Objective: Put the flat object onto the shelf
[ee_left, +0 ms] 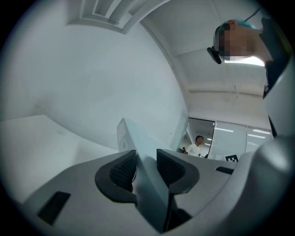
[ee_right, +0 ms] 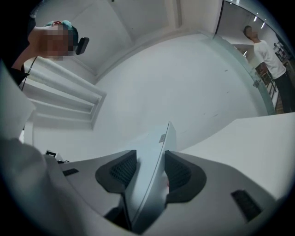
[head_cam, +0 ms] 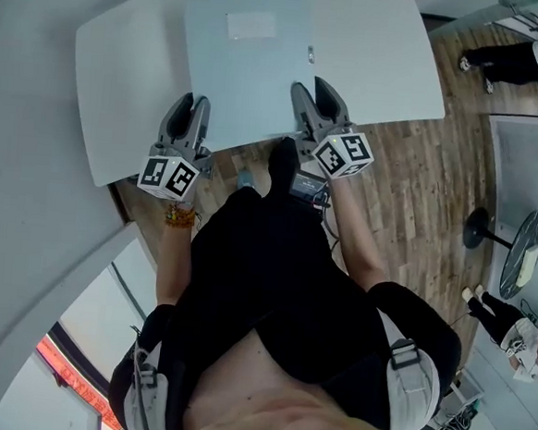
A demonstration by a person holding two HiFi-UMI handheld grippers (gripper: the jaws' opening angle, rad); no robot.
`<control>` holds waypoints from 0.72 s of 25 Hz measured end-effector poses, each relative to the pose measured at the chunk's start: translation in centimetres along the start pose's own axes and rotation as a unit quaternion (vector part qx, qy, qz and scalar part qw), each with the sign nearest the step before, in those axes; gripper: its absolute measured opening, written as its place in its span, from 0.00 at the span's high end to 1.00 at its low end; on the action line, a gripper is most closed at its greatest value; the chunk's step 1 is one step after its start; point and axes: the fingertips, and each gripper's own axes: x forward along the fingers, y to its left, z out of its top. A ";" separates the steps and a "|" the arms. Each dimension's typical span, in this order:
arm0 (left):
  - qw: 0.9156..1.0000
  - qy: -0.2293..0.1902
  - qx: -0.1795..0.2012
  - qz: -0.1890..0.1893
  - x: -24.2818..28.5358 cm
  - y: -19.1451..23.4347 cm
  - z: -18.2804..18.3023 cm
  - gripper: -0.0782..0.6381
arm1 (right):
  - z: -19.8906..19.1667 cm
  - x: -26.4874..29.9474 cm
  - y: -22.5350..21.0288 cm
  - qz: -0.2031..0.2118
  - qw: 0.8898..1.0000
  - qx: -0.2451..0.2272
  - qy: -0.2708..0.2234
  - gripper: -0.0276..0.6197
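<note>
The flat object (head_cam: 248, 64) is a thin pale grey panel with a small label near its far end. It lies level over a white shelf top (head_cam: 124, 59), held at its near edge by both grippers. My left gripper (head_cam: 190, 103) is shut on its near left corner, and my right gripper (head_cam: 314, 91) is shut on its near right corner. In the left gripper view the panel (ee_left: 133, 138) stands edge-on between the ribbed pads (ee_left: 120, 169). The right gripper view shows the same: the panel (ee_right: 159, 143) is pinched between the dark pads (ee_right: 179, 173).
A pale wall runs along the left. Wooden floor (head_cam: 411, 174) lies to the right of the shelf top. A round stand (head_cam: 524, 248) and other people (head_cam: 518, 57) are further right. The body of the person holding the grippers, in black, fills the lower middle.
</note>
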 end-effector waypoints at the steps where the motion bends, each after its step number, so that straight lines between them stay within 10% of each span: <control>1: 1.000 0.009 -0.005 0.002 0.2 0.5 -0.9 0.70 | -0.8 0.1 -0.6 -0.004 1.000 0.004 0.009 0.67; 18: 0.991 0.117 -0.047 0.036 -0.3 4.7 -11.4 0.70 | -11.2 -0.2 -5.1 -0.042 0.991 0.049 0.120 0.67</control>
